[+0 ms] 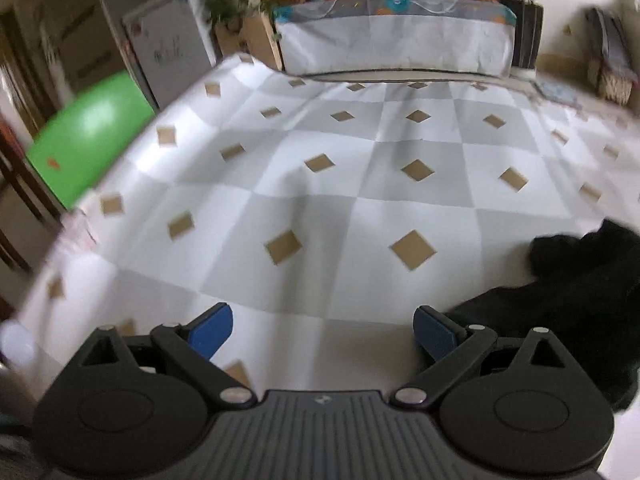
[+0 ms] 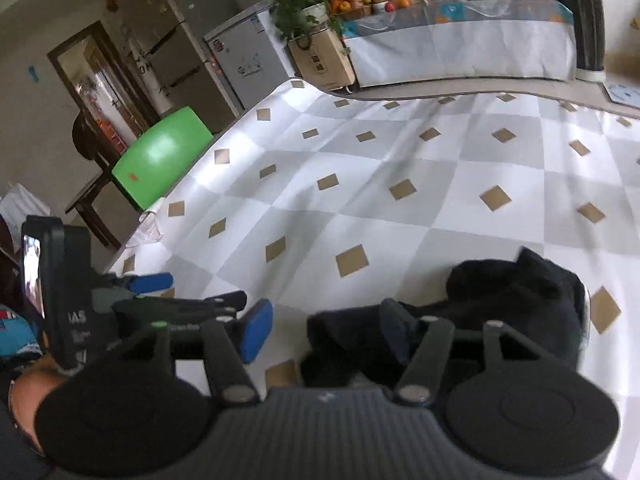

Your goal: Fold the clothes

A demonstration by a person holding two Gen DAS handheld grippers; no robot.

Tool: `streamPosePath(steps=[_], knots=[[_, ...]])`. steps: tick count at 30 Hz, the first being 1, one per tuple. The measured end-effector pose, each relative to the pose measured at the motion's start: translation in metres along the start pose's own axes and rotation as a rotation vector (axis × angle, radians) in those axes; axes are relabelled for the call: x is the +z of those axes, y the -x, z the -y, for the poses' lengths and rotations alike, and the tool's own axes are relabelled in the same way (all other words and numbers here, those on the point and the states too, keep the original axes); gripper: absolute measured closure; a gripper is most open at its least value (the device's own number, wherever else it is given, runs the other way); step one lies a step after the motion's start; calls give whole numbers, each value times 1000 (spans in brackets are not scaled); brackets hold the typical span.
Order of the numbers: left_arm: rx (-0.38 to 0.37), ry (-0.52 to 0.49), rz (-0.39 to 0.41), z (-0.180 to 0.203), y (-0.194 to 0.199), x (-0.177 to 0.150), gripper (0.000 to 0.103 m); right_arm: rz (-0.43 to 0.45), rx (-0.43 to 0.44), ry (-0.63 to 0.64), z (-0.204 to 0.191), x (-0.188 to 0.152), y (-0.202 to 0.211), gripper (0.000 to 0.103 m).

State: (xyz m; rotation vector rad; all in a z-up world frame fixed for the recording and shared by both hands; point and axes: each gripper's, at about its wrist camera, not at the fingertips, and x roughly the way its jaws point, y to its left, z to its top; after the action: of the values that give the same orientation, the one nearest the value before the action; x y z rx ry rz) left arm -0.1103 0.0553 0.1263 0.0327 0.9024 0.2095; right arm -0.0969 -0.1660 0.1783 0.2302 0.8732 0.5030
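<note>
1. Black garment (image 2: 516,300): lying bunched on the checked tabletop (image 2: 360,184); its near edge is hiding behind the right gripper (image 2: 324,334), and the frame is cutting it off at 4 o'clock in the left wrist view (image 1: 588,292).
2. Right gripper: jaws standing spread, right finger lying against the dark cloth, contact unclear.
3. Left gripper (image 1: 322,334): jaws spread, holding nothing.
4. Green chair (image 2: 164,156): standing at 10 o'clock beside the tabletop.
5. Right wrist view alone is showing the left gripper (image 2: 152,282) from the side, at 8 o'clock.
</note>
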Motion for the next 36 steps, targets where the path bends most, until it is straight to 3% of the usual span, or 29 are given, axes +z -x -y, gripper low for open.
streamPosePath(steps=[4, 9, 14, 16, 19, 24, 27, 32, 33, 36], knots=[[-48, -45, 18, 17, 4, -1, 6, 85, -67, -30, 15, 0, 26, 36], [-208, -103, 17, 41, 11, -5, 6, 52, -243, -161, 62, -8, 30, 34], [-319, -194, -12, 72, 13, -13, 6, 25, -321, -267, 95, -28, 32, 30], [-374, -220, -43, 84, 12, -18, 6, 11, -321, -300, 104, -35, 33, 29], [-386, -283, -45, 101, 15, -25, 6, -21, -333, -371, 118, -45, 30, 29], [-421, -386, -37, 123, 21, -36, 6, -53, -230, -538, 140, -63, 31, 28], [-450, -433, -36, 134, 24, -43, 6, -89, -192, -556, 141, -69, 23, 27], [-423, -493, -58, 151, 22, -53, 6, -128, -131, -580, 137, -73, 1, 26], [-428, -492, -61, 153, 22, -54, 6, -119, -131, -570, 136, -72, -2, 28], [-436, -482, -71, 154, 20, -55, 6, -92, -156, -540, 131, -69, -7, 46]])
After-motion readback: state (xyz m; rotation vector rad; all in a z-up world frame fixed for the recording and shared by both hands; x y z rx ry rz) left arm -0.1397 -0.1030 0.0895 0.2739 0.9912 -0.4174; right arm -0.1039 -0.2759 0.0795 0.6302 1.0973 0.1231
